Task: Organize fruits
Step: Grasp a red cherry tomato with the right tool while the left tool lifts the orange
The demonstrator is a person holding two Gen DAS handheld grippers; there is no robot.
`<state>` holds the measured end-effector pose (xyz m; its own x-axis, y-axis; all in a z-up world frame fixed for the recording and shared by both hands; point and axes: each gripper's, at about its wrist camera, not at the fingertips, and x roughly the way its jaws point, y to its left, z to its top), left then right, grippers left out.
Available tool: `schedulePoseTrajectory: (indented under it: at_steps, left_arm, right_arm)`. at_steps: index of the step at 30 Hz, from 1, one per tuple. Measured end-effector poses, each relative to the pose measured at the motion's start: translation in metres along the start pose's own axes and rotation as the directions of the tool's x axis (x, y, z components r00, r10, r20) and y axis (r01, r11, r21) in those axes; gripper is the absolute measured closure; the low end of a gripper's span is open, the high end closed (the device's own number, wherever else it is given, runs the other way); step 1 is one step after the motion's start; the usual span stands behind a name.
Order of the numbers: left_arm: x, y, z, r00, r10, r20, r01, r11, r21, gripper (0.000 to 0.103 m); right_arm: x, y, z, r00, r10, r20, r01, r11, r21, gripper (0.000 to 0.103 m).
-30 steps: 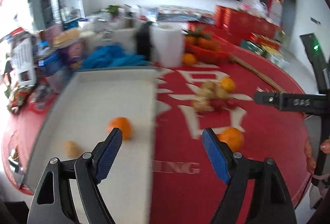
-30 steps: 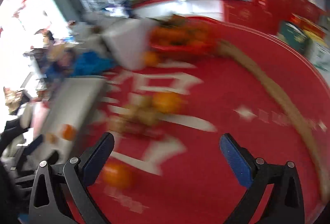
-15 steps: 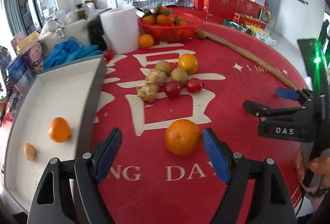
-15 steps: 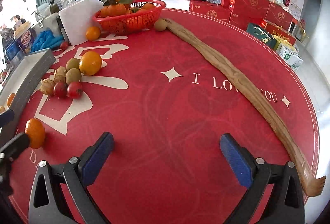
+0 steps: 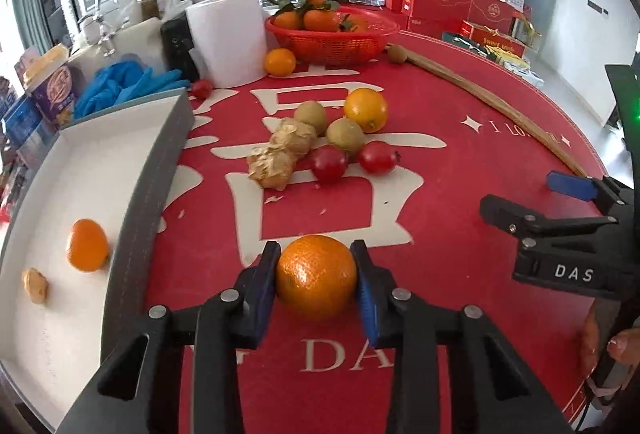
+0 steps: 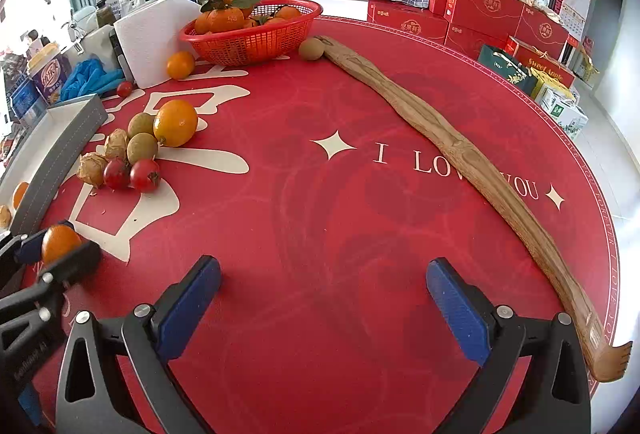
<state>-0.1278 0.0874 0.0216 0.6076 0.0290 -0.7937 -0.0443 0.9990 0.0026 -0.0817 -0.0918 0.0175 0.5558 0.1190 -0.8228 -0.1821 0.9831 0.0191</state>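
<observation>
My left gripper (image 5: 316,284) is shut on an orange (image 5: 316,276) that rests on the red table; the same orange (image 6: 60,243) shows at the left of the right wrist view. A white tray (image 5: 140,234) on the left holds a small orange (image 5: 87,251) and a walnut (image 5: 35,285). A pile of fruit lies mid-table: an orange (image 5: 366,110), two kiwis (image 5: 345,133), two red tomatoes (image 5: 329,163) and papery husked fruits (image 5: 272,167). My right gripper (image 6: 323,308) is open and empty above bare red cloth, and shows in the left wrist view (image 5: 532,202).
A red basket (image 5: 332,40) of tangerines stands at the back, with a loose orange (image 5: 280,62), a paper roll (image 5: 226,38) and blue gloves (image 5: 120,86) beside it. A long wooden back-scratcher (image 6: 460,154) lies across the right of the table. Red boxes (image 6: 480,10) stand beyond.
My left gripper has moved forward around the near orange and closed on it. The right gripper has barely moved and stays open.
</observation>
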Motion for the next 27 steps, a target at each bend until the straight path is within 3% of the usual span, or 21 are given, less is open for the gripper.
schedulePoseTrajectory:
  at_steps: [8, 14, 15, 18, 19, 20, 21, 27]
  left_arm:
    - [-0.006, 0.007, -0.009, 1.000, 0.025, 0.016, -0.024, 0.999, -0.030, 0.064]
    - [-0.006, 0.010, -0.010, 1.000, 0.025, 0.017, -0.024, 0.999, -0.038, 0.061]
    - [-0.007, 0.010, -0.010, 1.000, 0.023, 0.017, -0.023, 0.999, -0.039, 0.061]
    - [-0.006, 0.009, -0.010, 1.000, 0.023, 0.017, -0.022, 0.999, -0.039, 0.062]
    - [-0.006, 0.009, -0.010, 1.000, 0.021, 0.017, -0.020, 0.999, -0.038, 0.063]
    - [-0.006, 0.009, -0.010, 1.000, 0.017, 0.018, -0.017, 0.999, -0.035, 0.064]
    - [-0.007, 0.009, -0.010, 1.000, 0.017, 0.017, -0.017, 0.999, -0.033, 0.065]
    - [-0.019, 0.020, -0.013, 1.000, -0.012, 0.023, 0.014, 0.997, -0.071, 0.065]
  right_arm:
    - [0.016, 0.056, 0.009, 0.993, 0.120, -0.011, -0.120, 0.978, -0.170, 0.000]
    - [0.031, 0.086, 0.031, 0.983, 0.185, -0.016, -0.184, 0.956, -0.228, 0.002]
    - [0.032, 0.090, 0.033, 0.982, 0.188, -0.013, -0.186, 0.953, -0.239, 0.007]
    - [0.028, 0.099, 0.034, 0.982, 0.189, 0.007, -0.181, 0.946, -0.268, 0.032]
    - [0.027, 0.101, 0.034, 0.981, 0.193, 0.010, -0.183, 0.945, -0.271, 0.047]
    - [0.025, 0.101, 0.034, 0.981, 0.194, 0.013, -0.183, 0.944, -0.273, 0.068]
    - [0.023, 0.100, 0.033, 0.980, 0.196, 0.016, -0.185, 0.946, -0.268, 0.078]
    - [0.017, 0.072, 0.027, 0.954, 0.301, -0.010, -0.298, 0.940, -0.164, 0.078]
